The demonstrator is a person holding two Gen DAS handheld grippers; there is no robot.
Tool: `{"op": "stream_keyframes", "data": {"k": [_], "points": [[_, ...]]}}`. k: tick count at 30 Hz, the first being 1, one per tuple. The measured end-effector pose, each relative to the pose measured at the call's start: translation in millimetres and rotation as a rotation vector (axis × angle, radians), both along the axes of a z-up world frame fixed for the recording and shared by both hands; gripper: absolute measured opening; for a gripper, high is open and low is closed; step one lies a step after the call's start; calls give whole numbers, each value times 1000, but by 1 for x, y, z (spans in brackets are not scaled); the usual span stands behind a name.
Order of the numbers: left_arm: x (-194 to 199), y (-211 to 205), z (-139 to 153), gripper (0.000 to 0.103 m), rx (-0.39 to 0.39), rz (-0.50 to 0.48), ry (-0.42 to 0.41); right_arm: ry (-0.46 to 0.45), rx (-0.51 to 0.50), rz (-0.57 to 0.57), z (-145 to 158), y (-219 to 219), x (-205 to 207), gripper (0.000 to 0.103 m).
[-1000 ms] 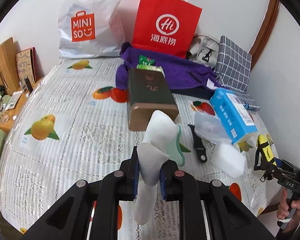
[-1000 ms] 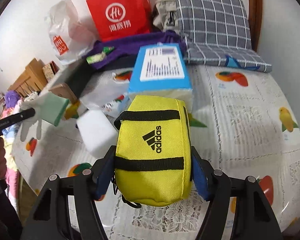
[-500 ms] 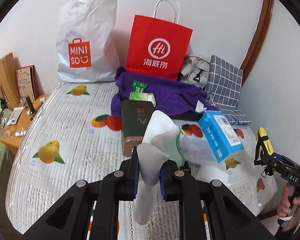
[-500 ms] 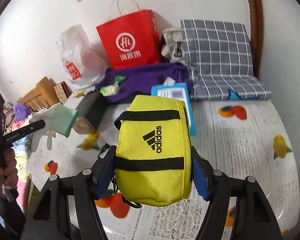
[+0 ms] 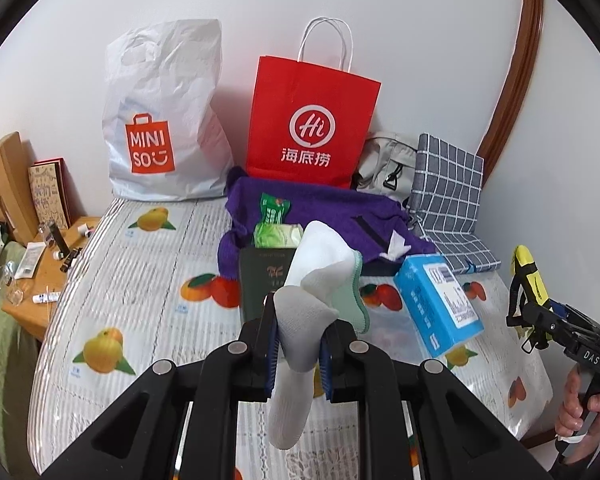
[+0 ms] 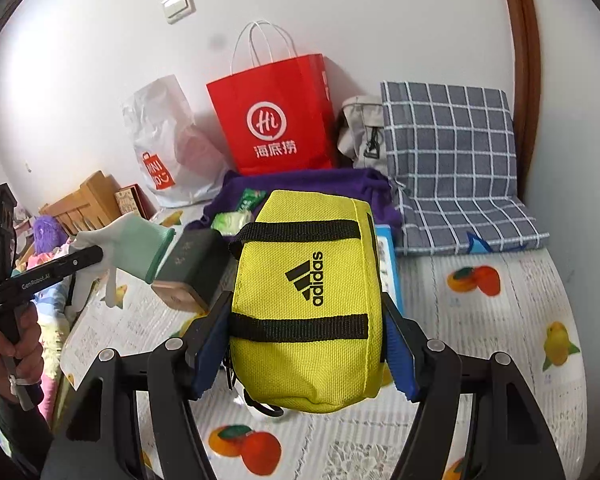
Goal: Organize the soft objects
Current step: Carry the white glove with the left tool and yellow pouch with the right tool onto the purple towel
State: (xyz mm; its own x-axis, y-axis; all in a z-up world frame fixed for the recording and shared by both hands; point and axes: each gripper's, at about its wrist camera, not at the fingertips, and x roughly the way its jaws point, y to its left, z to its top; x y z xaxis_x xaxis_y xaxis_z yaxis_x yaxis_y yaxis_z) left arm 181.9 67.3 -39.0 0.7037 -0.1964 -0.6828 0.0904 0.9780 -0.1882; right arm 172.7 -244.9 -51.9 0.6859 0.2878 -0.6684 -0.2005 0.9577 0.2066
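Note:
My left gripper (image 5: 299, 334) is shut on a white glove with a green cuff (image 5: 318, 280), held above the bed; the glove also shows at the left of the right wrist view (image 6: 134, 246). My right gripper (image 6: 306, 350) is shut on a yellow Adidas pouch (image 6: 306, 292), held above the bed; the pouch shows edge-on at the right of the left wrist view (image 5: 526, 276). A purple cloth (image 5: 328, 212) lies at the back of the bed.
A white Miniso bag (image 5: 164, 120) and a red paper bag (image 5: 312, 120) stand against the wall. A dark green box (image 5: 260, 284), a blue tissue pack (image 5: 436, 304), a green packet (image 5: 274, 220), a checked cushion (image 5: 448, 196) and a grey bag (image 5: 388, 164) lie on the fruit-print cover (image 5: 140, 280). A wooden stand (image 5: 44, 256) is at the left.
Both grippers have risen and drawn back from the bed with the glove and the pouch still held. More of the wall and bags shows now.

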Motion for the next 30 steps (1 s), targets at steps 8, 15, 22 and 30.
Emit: {"op": "stream_keyframes", "data": {"k": [8,15,22,30], "points": [[22,-3,6,16,-6,-2,-4,-35,-11,3,7,5,25,69],[46,-9,7,16,4,-19,2,-34,-16,17,6,11,53,69],[70,-16,4,16,9,-32,15,-10,-16,19,0,15,83,70],[98,-22,1,16,7,-32,28,-16,-6,25,0,17,110,70]]}}
